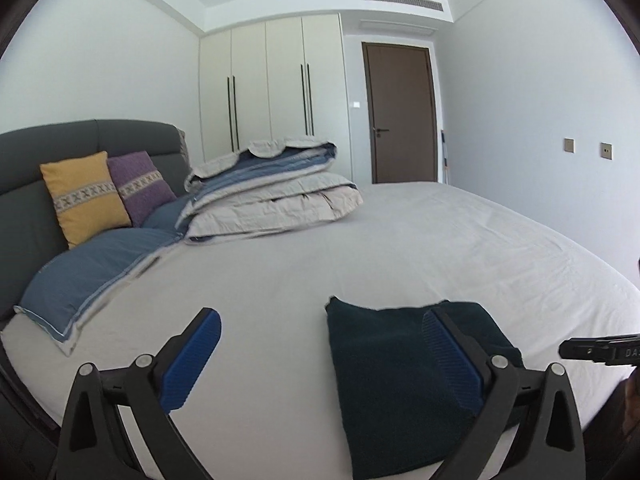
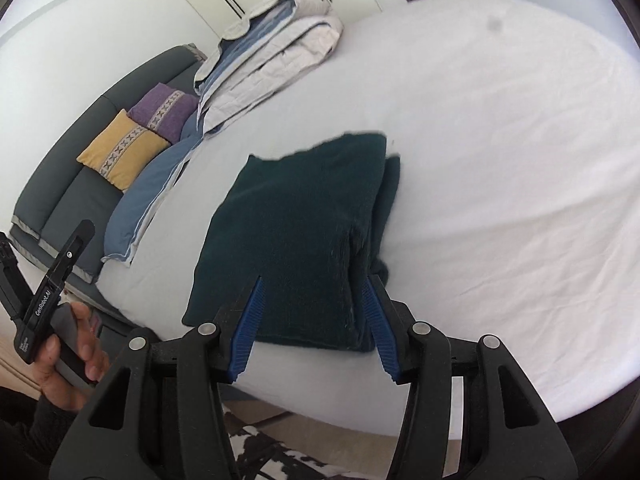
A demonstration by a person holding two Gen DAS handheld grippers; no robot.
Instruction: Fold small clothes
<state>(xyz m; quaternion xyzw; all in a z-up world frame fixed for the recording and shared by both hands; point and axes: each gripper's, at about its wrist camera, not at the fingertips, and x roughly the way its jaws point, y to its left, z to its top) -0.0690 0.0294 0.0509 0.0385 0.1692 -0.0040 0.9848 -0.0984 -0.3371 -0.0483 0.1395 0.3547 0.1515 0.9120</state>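
dark green garment [image 2: 304,232] folded on bed [image 2: 500,160] | duvet [image 2: 272,60] well apart | both jaws open, empty

right tongs [image 2: 314,328]: apart, empty | folded dark garment [image 2: 296,236]: flat on bed [image 2: 500,160]

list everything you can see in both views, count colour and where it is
folded garment: one, dark teal, near edge of the bed, lying flat
bed sheet: one, white, covers the mattress
folded duvet: one, beige and blue, far side of the bed by the pillows
pillow: one, blue with pale trim, at the head of the bed
cushions: two, yellow and purple, leaning on the headboard
headboard: one, dark grey, left end of the bed
wardrobe: one, cream, back wall
door: one, brown, right of the wardrobe
left tool: one, black with blue pads, open, nothing gripped
right tool: one, same colours, partly open over the garment's near edge
hand: one, holding the left tool's handle
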